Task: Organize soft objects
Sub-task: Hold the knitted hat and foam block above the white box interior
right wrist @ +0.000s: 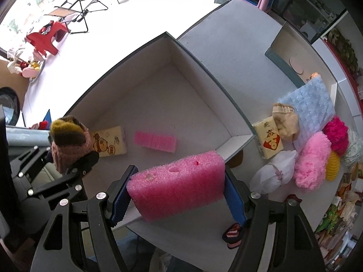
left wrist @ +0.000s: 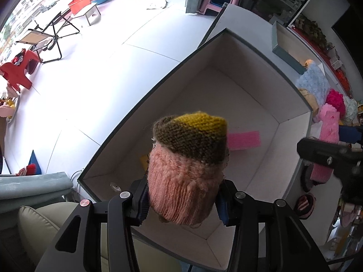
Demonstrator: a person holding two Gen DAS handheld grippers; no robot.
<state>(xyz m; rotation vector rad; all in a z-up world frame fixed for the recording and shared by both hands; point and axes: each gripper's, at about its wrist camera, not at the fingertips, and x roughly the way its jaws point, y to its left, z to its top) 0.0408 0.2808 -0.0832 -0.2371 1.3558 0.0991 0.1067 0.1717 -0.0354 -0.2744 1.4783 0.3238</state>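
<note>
My left gripper (left wrist: 181, 200) is shut on a rolled knitted piece (left wrist: 188, 167), pink with a brown and yellow end, held above the open grey box (left wrist: 295, 113). It also shows in the right wrist view (right wrist: 68, 140). My right gripper (right wrist: 179, 192) is shut on a pink foam sponge (right wrist: 179, 183) over the box's near wall (right wrist: 238, 142). Inside the box lie a pink ribbed pad (right wrist: 155, 141) and a yellow tissue pack (right wrist: 111, 140).
On the table right of the box lie a blue dotted cushion (right wrist: 310, 111), beige knit (right wrist: 285, 122), a second tissue pack (right wrist: 268, 140), a white pouch (right wrist: 272, 174), pink and magenta fluffy pieces (right wrist: 310, 158) and a box lid (right wrist: 285, 65). A striped coaster (right wrist: 233, 233) lies near.
</note>
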